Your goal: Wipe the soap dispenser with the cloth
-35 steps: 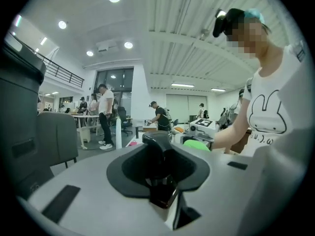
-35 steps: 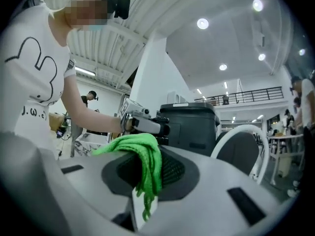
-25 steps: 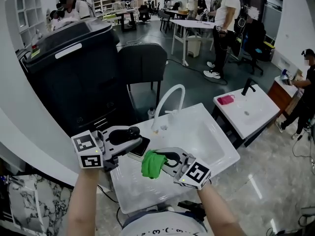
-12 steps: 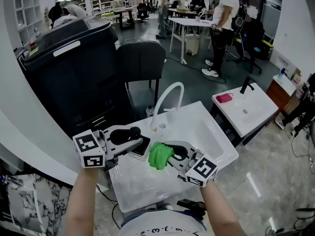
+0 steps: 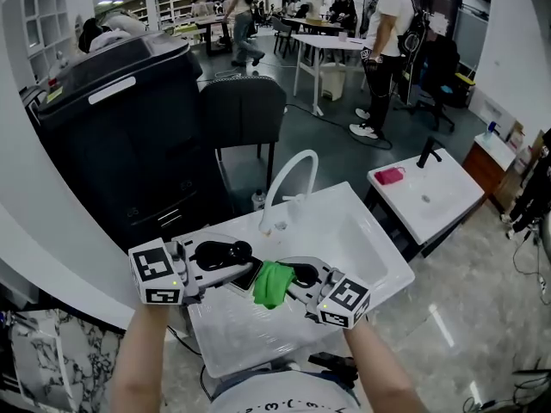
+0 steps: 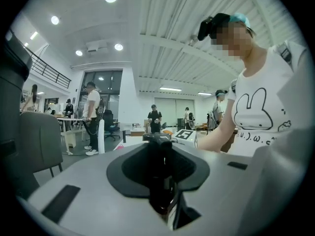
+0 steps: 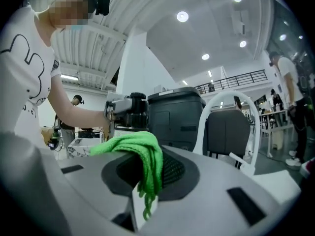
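Observation:
My left gripper [image 5: 239,263] is shut on a black soap dispenser [image 5: 232,252], held level over the near left corner of the white sink [image 5: 366,243]. In the left gripper view the dispenser's dark pump [image 6: 159,154] stands between the grey jaws. My right gripper [image 5: 286,280] is shut on a bunched green cloth [image 5: 274,284], which rests against the dispenser's right side. In the right gripper view the cloth [image 7: 140,154] hangs over the jaws, and the left gripper with the dispenser [image 7: 132,111] lies just beyond it.
A white arched faucet [image 5: 288,172] rises at the sink's back edge. Behind it stand a dark chair [image 5: 245,110] and a large black bin [image 5: 120,136]. A second washbasin [image 5: 435,205] with a pink object [image 5: 393,175] is at the right. People stand among desks farther off.
Both grippers have shifted slightly lower over the sink and rolled a little. The cloth stays pressed beside the dispenser. People in the background have walked on.

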`<state>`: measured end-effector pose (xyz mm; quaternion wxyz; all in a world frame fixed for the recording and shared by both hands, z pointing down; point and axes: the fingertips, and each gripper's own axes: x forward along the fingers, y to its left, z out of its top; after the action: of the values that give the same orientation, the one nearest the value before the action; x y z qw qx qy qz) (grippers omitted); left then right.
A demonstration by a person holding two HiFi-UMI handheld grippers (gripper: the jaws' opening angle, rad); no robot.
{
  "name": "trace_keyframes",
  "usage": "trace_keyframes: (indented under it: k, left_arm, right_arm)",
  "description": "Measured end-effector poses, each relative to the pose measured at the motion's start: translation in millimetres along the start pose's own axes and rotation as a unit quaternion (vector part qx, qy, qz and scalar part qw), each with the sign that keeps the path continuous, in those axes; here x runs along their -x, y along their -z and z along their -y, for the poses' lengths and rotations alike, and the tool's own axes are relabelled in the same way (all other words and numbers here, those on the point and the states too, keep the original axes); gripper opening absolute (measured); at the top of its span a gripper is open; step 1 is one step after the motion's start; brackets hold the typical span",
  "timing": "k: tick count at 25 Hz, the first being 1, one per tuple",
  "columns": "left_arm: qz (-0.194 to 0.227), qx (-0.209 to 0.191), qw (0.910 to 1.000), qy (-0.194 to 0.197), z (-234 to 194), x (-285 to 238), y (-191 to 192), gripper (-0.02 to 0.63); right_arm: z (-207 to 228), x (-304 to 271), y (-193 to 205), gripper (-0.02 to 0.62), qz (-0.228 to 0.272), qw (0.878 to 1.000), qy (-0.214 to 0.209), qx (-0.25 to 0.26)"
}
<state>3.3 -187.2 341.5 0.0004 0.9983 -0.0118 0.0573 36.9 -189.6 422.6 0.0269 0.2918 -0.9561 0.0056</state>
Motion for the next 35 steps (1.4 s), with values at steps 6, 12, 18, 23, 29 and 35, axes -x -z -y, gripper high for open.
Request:
trace_keyframes:
  k: [6, 12, 18, 23, 29, 35]
  left_arm:
    - [0.001, -0.012, 0.9999, 0.010, 3.5, 0.8, -3.1, 0.109]
    - [-0.036, -0.070, 0.9968, 0.012, 26.5, -5.5, -0.3, 0.109]
    - [-0.021, -0.065, 0.9976, 0.014, 40.0, -10.9, 1.1, 0.109]
    - [0.026, -0.050, 0.9982, -0.019, 30.7, -8.7, -9.3, 0.110]
    - [0.059, -0.037, 0.9971, -0.031, 31.7, -3.1, -15.6, 0.110]
    - [0.045, -0.040, 0.9980, -0.017, 34.9, -7.4, -15.0, 0.110]
  right_arm:
    - [1.7, 3.8, 25.3, 0.063, -0.036, 0.999, -0.018, -0.005]
    - [40.3, 17.5, 10.3, 0.063, -0.055, 0.995, 0.063, 0.057]
    - [32.4, 3.2, -27.3, 0.063, -0.043, 0.983, 0.079, 0.159]
    - [10.8, -4.5, -46.9, 0.063, -0.005, 0.987, 0.046, 0.152]
    - [4.2, -3.6, -30.6, 0.063, -0.015, 0.990, 0.016, 0.141]
    - [-3.0, -8.5, 10.9, 0.063, -0.063, 0.988, -0.009, 0.142]
